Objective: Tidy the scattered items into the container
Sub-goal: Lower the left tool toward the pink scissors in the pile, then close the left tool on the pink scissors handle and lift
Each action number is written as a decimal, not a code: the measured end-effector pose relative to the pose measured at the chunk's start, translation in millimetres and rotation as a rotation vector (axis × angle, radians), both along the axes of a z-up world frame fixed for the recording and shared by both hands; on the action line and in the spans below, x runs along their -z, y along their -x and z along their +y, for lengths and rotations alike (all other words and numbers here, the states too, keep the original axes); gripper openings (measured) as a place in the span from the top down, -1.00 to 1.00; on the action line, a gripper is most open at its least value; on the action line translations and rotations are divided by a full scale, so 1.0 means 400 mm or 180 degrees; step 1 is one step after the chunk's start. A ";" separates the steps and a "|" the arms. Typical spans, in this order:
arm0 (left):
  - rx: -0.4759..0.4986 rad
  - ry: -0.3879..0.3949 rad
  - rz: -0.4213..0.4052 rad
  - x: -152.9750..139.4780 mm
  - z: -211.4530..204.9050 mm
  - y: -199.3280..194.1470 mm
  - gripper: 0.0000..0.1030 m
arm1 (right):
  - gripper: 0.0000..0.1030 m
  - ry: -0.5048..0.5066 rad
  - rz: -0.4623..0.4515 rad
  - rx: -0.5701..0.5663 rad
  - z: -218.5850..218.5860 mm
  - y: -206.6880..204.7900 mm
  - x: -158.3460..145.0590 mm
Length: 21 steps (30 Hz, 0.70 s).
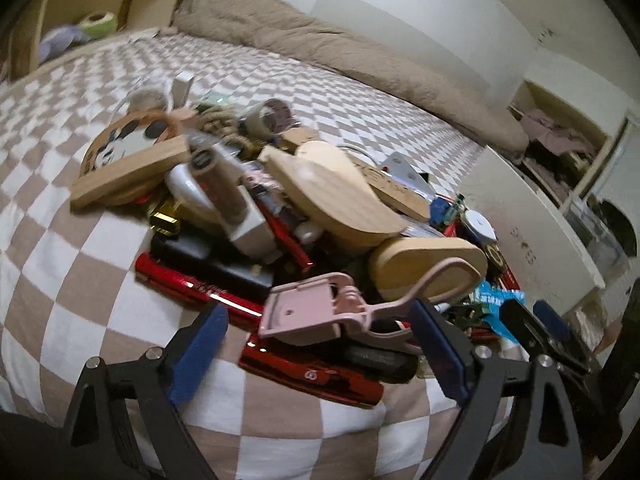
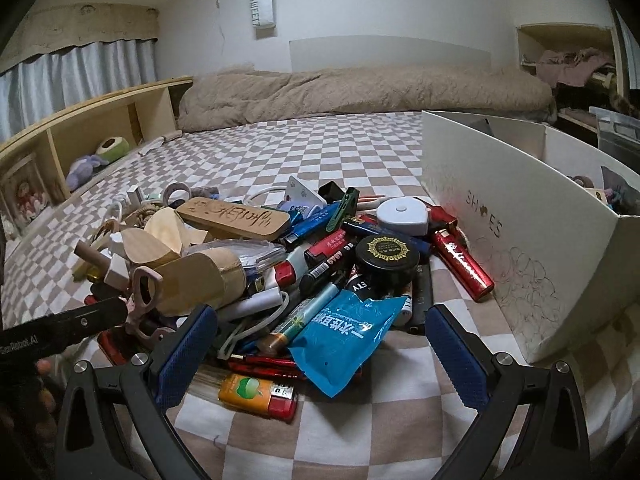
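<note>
The left gripper (image 1: pixel 320 344) stands released, its blue pads either side of a pink plastic eyelash curler (image 1: pixel 320 312) that lies on top of the heap without either pad pressing it. The right gripper (image 2: pixel 320 344) is likewise released, over a crumpled blue foil sachet (image 2: pixel 344 340) at the near edge of the pile on the brown-and-white checked bedspread (image 2: pixel 280 152).

The risk, as I judge it, is a poor bite: the curler's looped handle rests against a pale wooden shoe-shaped block (image 1: pixel 432 264), so closing could tip it off or drag neighbours along (the heap looks loosely stacked). A glossy red lighter (image 1: pixel 192 284) beneath might slide out.

The white cardboard shoe box (image 2: pixel 520 216), the container, stands at the pile's right side, near the bed's edge. A round black tin (image 2: pixel 386 258) and a white disc-shaped tape measure (image 2: pixel 402 214) crowd the route towards it.
</note>
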<state>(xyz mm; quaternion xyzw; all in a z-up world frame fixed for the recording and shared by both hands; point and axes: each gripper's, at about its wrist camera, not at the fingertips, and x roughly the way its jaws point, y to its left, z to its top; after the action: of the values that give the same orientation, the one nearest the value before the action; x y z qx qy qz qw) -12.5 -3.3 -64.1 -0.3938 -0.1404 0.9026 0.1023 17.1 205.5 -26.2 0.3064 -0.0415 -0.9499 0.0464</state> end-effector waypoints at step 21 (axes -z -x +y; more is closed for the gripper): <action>-0.0037 0.0139 0.0029 -0.001 0.015 0.001 -0.06 | -1.00 -0.0273 0.0025 -0.0272 -0.066 -0.012 -0.005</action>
<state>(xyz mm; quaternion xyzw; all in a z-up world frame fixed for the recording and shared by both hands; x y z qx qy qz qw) -12.9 2.7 -63.8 -0.3910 -0.1225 0.9078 0.0890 22.0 179.0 -24.1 0.3058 0.0126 -0.9491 0.0739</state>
